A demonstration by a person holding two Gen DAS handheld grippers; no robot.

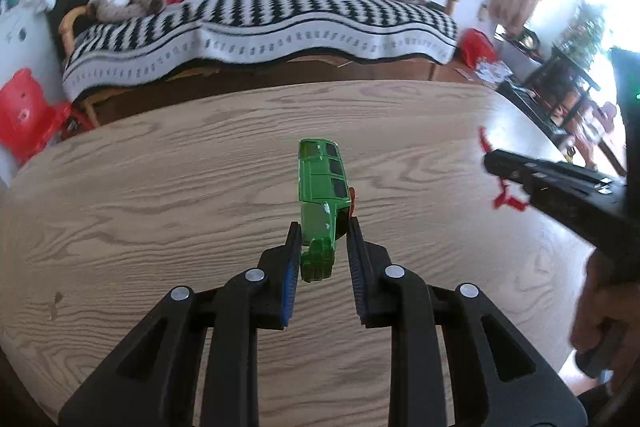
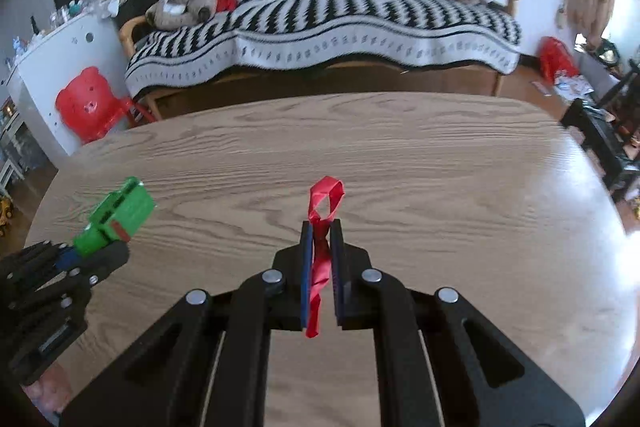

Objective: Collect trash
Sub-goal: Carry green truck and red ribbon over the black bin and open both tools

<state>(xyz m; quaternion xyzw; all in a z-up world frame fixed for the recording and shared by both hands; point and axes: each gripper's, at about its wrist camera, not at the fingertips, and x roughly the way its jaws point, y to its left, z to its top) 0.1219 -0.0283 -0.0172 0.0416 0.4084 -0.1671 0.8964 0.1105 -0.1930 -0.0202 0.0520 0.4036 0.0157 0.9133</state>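
Above the broad oval wood-grain tabletop (image 2: 440, 163), both pieces are carried clear of the surface, and no bin, bag or other place for trash is shown in either view, so the carry has to be steered toward something outside the pictures. The crushed green plastic toy-truck body (image 1: 322, 187) is held over the middle of the table between the near and far edges, pinched at its near end by the left gripper (image 1: 324, 231), whose jaws are narrowed onto it with most of the piece projecting forward; since so little of it is clamped, the grip is best kept level and swung gently so the piece is not levered out. The twisted red rubbery strip with a loop at its far end (image 2: 322, 247) is clamped by the right gripper (image 2: 321, 227), its jaws drawn almost fully together, with a loose tail hanging back between the fingers; snagging of that tail should be guarded against. Whether the strip is a burst balloon or a band cannot be told. A small red part beside the truck is half hidden behind the left gripper's right finger. The clutter behind the striped sofa (image 1: 256, 7) is too blurred to read.
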